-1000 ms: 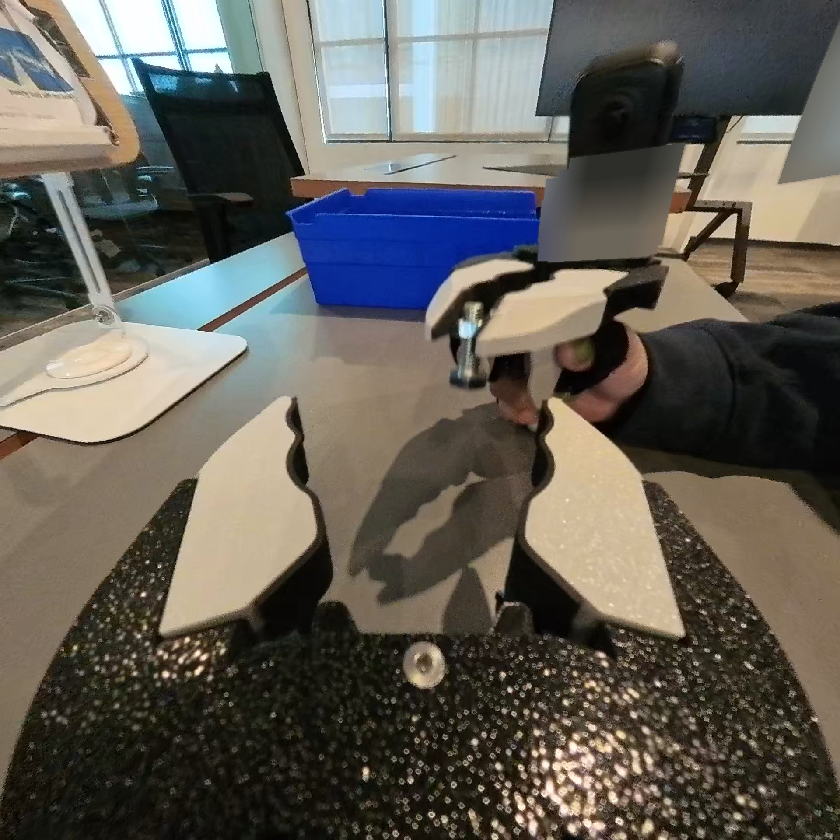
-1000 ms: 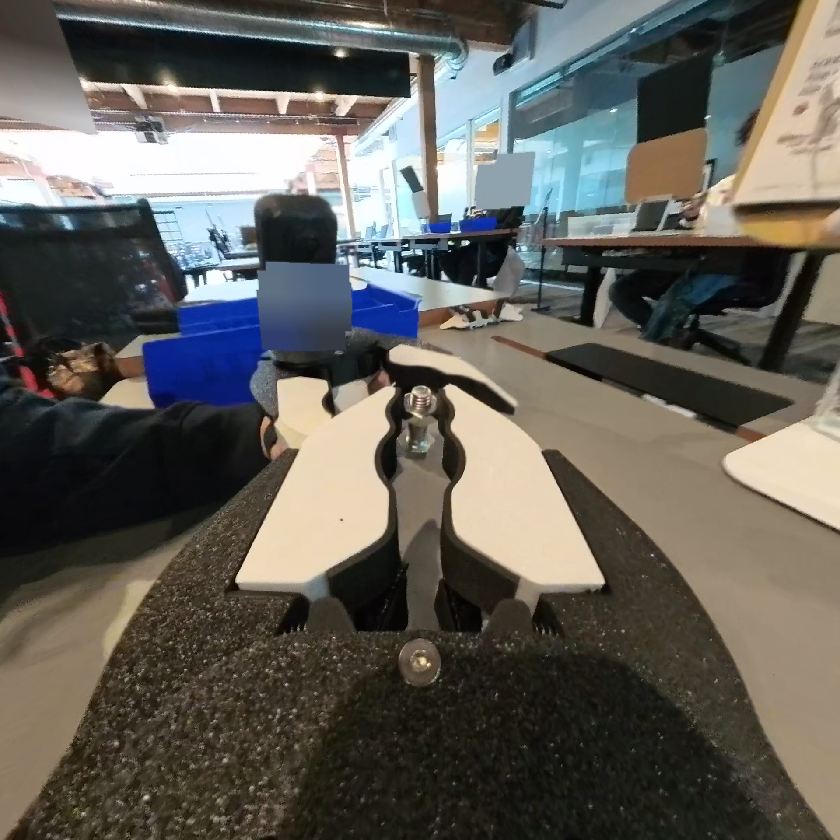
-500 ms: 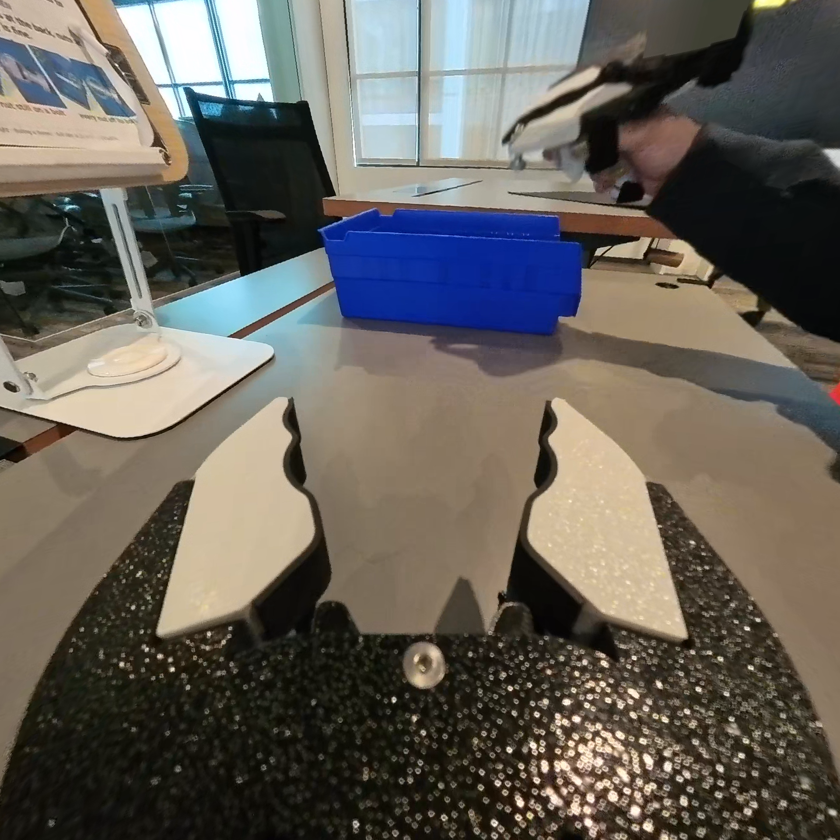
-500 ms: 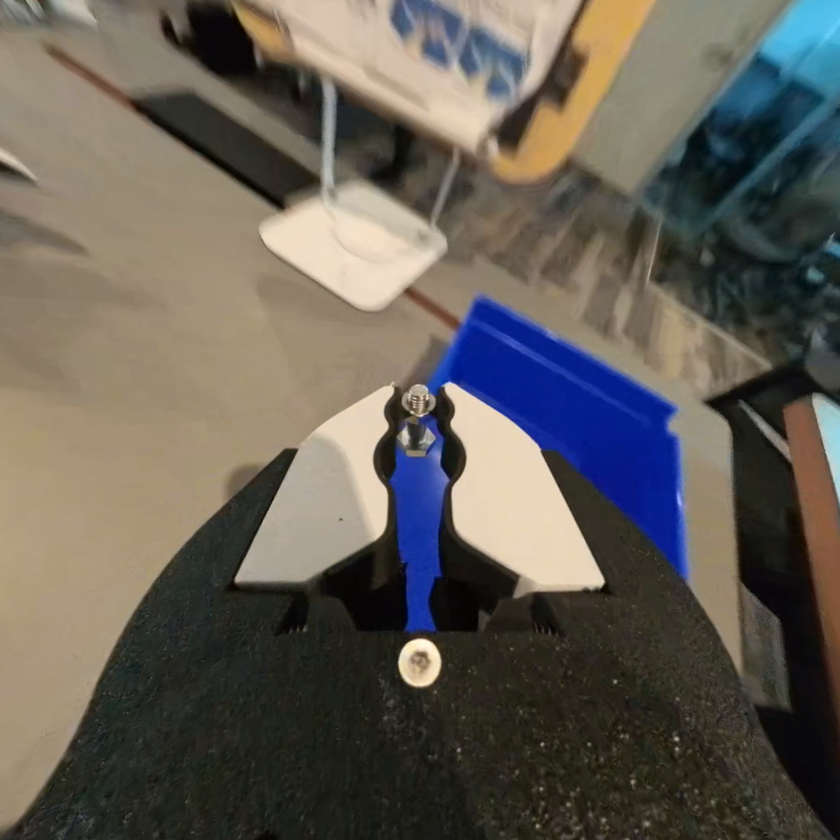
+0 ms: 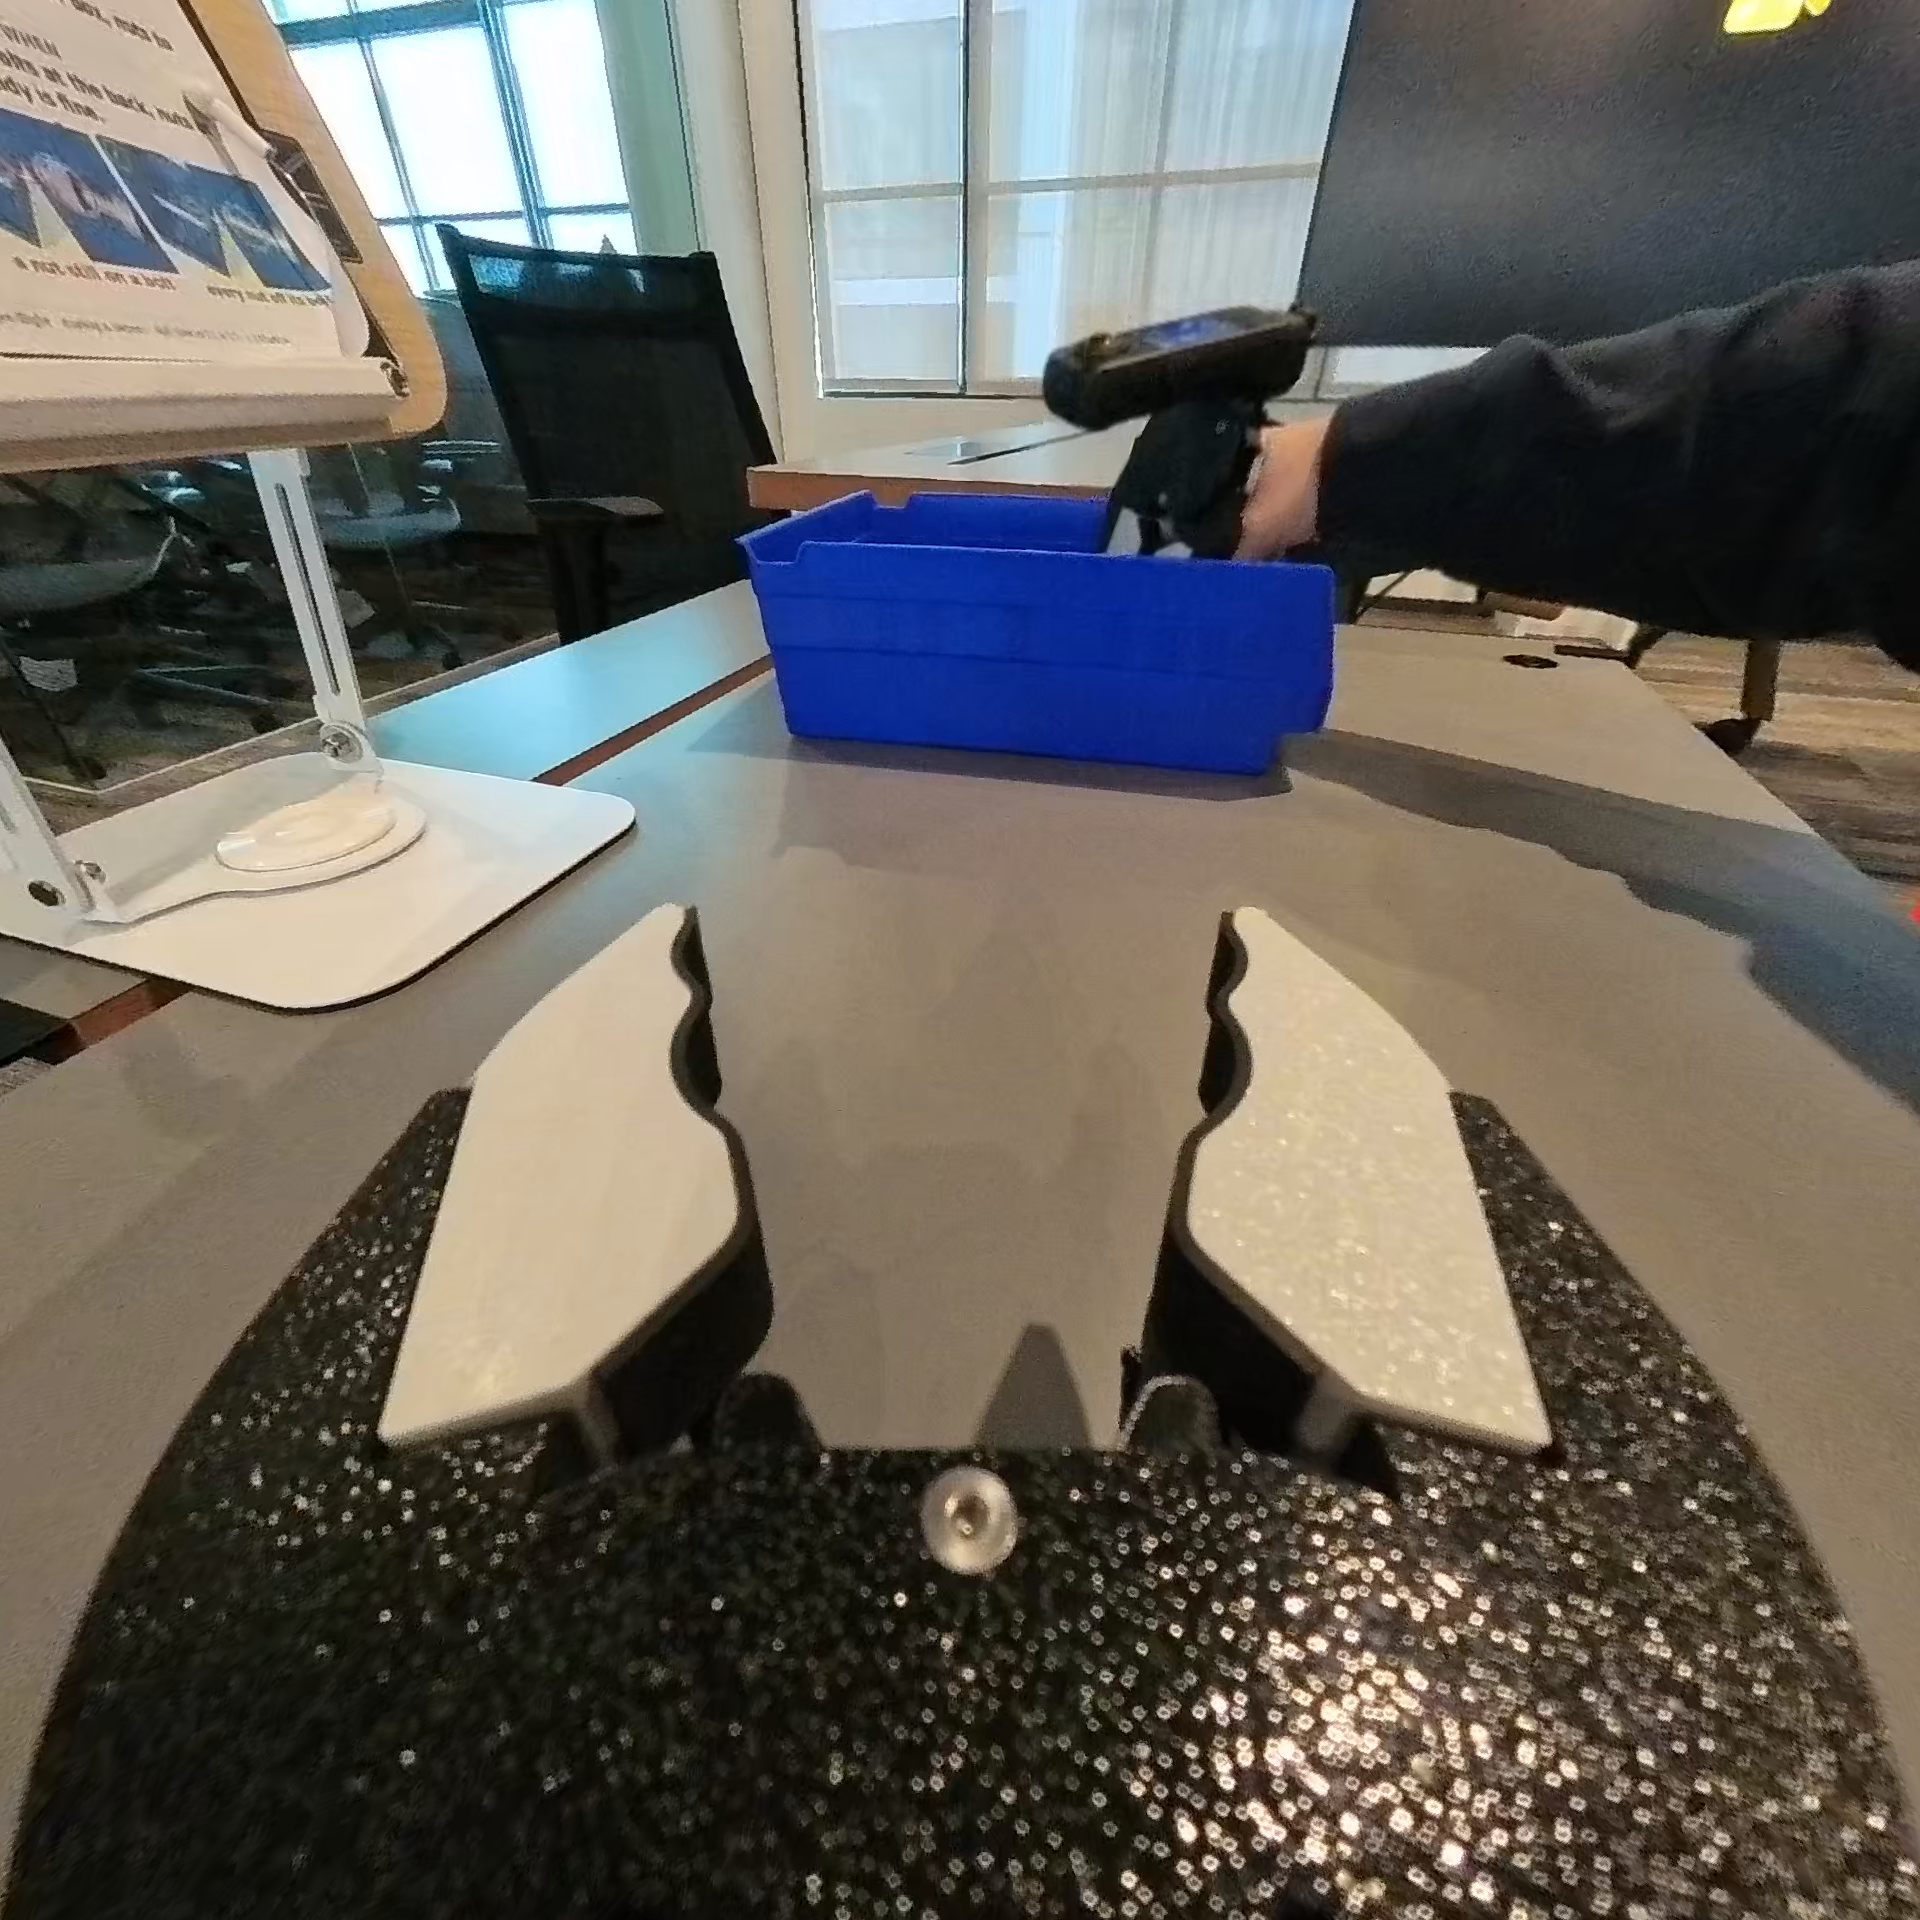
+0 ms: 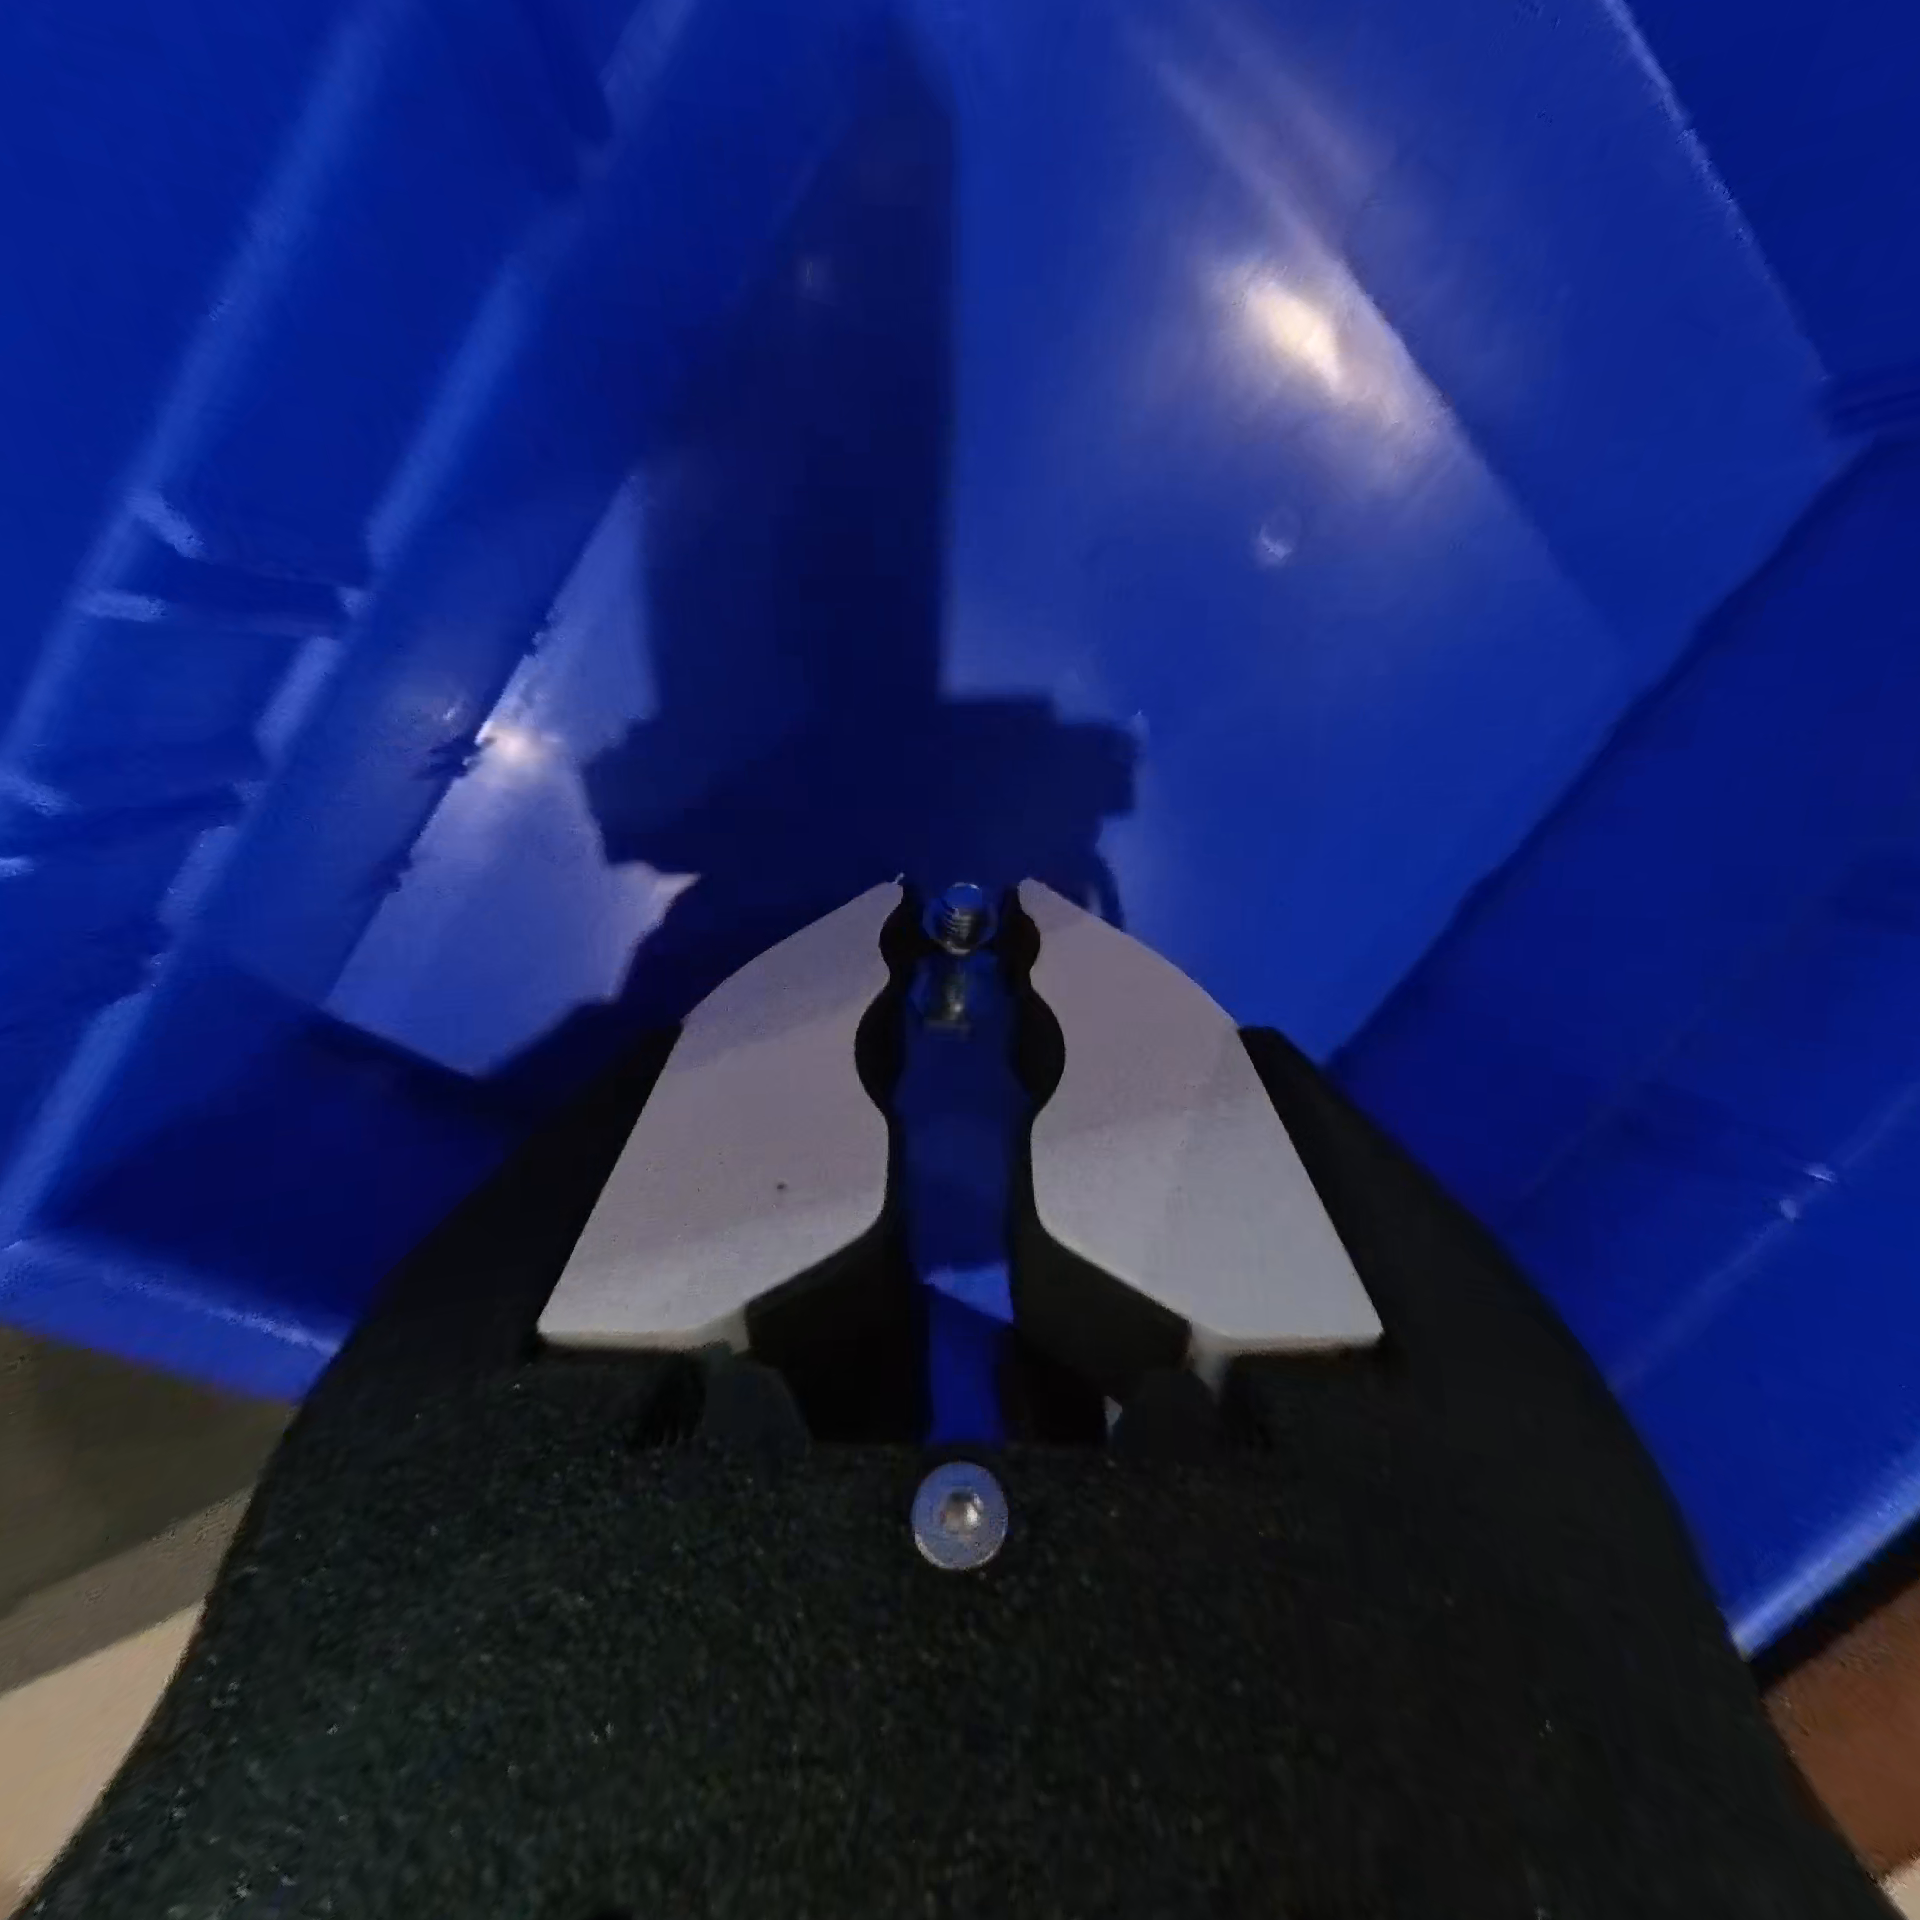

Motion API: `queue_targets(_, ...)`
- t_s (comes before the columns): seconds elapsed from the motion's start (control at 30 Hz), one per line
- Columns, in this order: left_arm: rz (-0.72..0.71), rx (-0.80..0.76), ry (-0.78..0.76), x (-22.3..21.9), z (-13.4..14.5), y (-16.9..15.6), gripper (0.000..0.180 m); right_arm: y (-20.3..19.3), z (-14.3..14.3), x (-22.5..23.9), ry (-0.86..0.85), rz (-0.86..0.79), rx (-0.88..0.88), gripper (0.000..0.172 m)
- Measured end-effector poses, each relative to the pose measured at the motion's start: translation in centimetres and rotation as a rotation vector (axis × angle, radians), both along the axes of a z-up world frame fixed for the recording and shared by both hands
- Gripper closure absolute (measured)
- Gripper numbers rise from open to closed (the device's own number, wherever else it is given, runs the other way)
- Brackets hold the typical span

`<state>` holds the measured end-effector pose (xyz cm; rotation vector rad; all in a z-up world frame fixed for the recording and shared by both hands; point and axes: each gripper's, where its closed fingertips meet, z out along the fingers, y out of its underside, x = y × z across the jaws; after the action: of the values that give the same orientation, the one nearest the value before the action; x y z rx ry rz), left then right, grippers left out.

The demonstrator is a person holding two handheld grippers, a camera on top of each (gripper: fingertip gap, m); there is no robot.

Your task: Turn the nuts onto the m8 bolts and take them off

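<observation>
Right wrist view: right gripper pinches a bolt inside blue bin walls; left gripper gapes wide, bare.

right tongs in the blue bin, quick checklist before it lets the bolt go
1. Bolt clamped between the right tongs: ok.
2. Tongs inside the bin, over its floor: ok.
3. Nut on the bolt: cannot tell; something sits below the threads, too dark to identify.
4. Bin floor under the tips free of other parts: ok where visible; shadow hides some.
5. Left tongs open, bare, well short of the bin: ok.
</observation>
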<state>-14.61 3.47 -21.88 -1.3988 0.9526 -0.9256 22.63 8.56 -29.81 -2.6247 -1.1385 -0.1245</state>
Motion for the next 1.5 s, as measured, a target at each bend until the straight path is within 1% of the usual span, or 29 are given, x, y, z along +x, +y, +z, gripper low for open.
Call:
queue_targets(0.03, 0.001, 0.004, 0.000, 0.0, 0.0, 0.0, 0.089, 0.0, -0.2, 0.2, -0.008, -0.005, 0.003, 0.147)
queue_targets(0.07, 0.003, 0.006, -0.001, 0.0, 0.0, 0.0, 0.089, 0.3, -0.2, 0.4, -0.019, -0.018, 0.028, 0.131)
queue_targets(0.13, 0.017, 0.011, -0.007, -0.1, 0.1, 0.1, 0.092, 0.8, 1.2, 1.1, -0.029, -0.039, 0.127, 0.130)
queue_targets(0.17, 0.037, 0.014, -0.013, -0.3, 0.2, 0.3, 0.096, 1.2, 2.8, 1.6, -0.032, -0.066, 0.205, 0.130)
queue_targets(0.23, 0.063, 0.025, -0.029, -0.6, 0.5, 0.5, 0.103, 1.5, 7.6, 1.6, 0.027, -0.131, 0.403, 0.125)
queue_targets(0.3, 0.073, 0.029, -0.041, -0.7, 0.6, 0.6, 0.107, 0.8, 13.2, -0.4, 0.146, -0.173, 0.604, 0.127)
queue_targets(0.33, 0.080, 0.028, -0.043, -0.8, 0.6, 0.7, 0.109, 0.1, 15.4, -1.9, 0.201, -0.180, 0.681, 0.130)
queue_targets(0.37, 0.088, 0.026, -0.045, -0.8, 0.6, 0.8, 0.111, -0.7, 17.0, -3.8, 0.254, -0.177, 0.742, 0.131)
queue_targets(0.4, 0.101, 0.026, -0.045, -0.9, 0.6, 1.0, 0.115, -1.5, 18.0, -6.0, 0.305, -0.154, 0.787, 0.131)
queue_targets(0.43, 0.115, 0.028, -0.046, -1.0, 0.7, 1.1, 0.121, -2.1, 18.4, -8.5, 0.346, -0.114, 0.819, 0.131)
queue_targets(0.47, 0.131, 0.038, -0.051, -1.2, 0.8, 1.2, 0.128, -2.6, 18.2, -11.0, 0.372, -0.069, 0.847, 0.131)
queue_targets(0.53, 0.183, 0.069, -0.067, -1.6, 1.1, 1.5, 0.140, -2.8, 16.7, -16.2, 0.413, 0.020, 0.889, 0.130)
queue_targets(0.6, 0.211, 0.094, -0.068, -1.8, 1.3, 1.6, 0.144, -2.2, 14.5, -21.0, 0.495, 0.060, 0.915, 0.130)
queue_targets(0.67, 0.229, 0.108, -0.057, -1.9, 1.2, 1.7, 0.144, -1.0, 12.5, -25.2, 0.650, 0.021, 0.931, 0.129)
queue_targets(0.7, 0.244, 0.116, -0.051, -1.9, 1.2, 1.8, 0.144, -0.4, 11.6, -27.1, 0.729, -0.012, 0.935, 0.132)
queue_targets(0.77, 0.291, 0.135, -0.040, -2.2, 1.2, 2.1, 0.145, 0.3, 9.9, -30.3, 0.854, -0.081, 0.918, 0.148)
queue_targets(0.8, 0.321, 0.144, -0.035, -2.5, 1.3, 2.2, 0.147, 0.5, 9.3, -31.5, 0.909, -0.117, 0.919, 0.150)
queue_targets(0.83, 0.356, 0.154, -0.032, -2.9, 1.3, 2.4, 0.148, 0.7, 8.8, -32.6, 0.958, -0.151, 0.934, 0.149)
queue_targets(0.87, 0.390, 0.164, -0.029, -3.3, 1.4, 2.6, 0.149, 0.7, 8.6, -33.6, 0.986, -0.146, 0.951, 0.149)
queue_targets(0.9, 0.413, 0.172, -0.027, -3.5, 1.4, 2.8, 0.150, 0.6, 9.0, -34.5, 0.979, -0.105, 0.974, 0.148)
queue_targets(0.97, 0.435, 0.177, -0.027, -3.8, 1.5, 2.9, 0.152, 0.7, 10.0, -35.1, 0.963, -0.067, 1.057, 0.146)
queue_targets(1.07, 0.426, 0.171, -0.025, -3.6, 1.4, 2.9, 0.154, 0.6, 9.6, -35.8, 0.984, -0.020, 1.033, 0.145)
queue_targets(1.17, 0.410, 0.191, -0.012, -3.2, 1.4, 2.8, 0.155, 0.4, 10.0, -35.5, 1.018, -0.002, 1.055, 0.143)
queue_targets(1.27, 0.385, 0.229, -0.014, -3.1, 2.3, 2.3, 0.157, 0.3, 10.2, -35.2, 1.045, -0.002, 1.060, 0.140)
queue_targets(1.37, 0.390, 0.277, 0.018, -4.0, 4.1, 2.1, 0.161, -0.2, 10.3, -35.7, 1.064, 0.046, 1.060, 0.140)
queue_targets(1.43, 0.422, 0.291, 0.019, -5.4, 6.4, 1.4, 0.161, -0.6, 10.5, -36.0, 1.090, 0.070, 1.058, 0.140)
queue_targets(1.5, 0.490, 0.269, -0.017, -7.3, 9.4, 0.1, 0.162, -0.6, 10.4, -36.2, 1.090, 0.076, 1.050, 0.140)
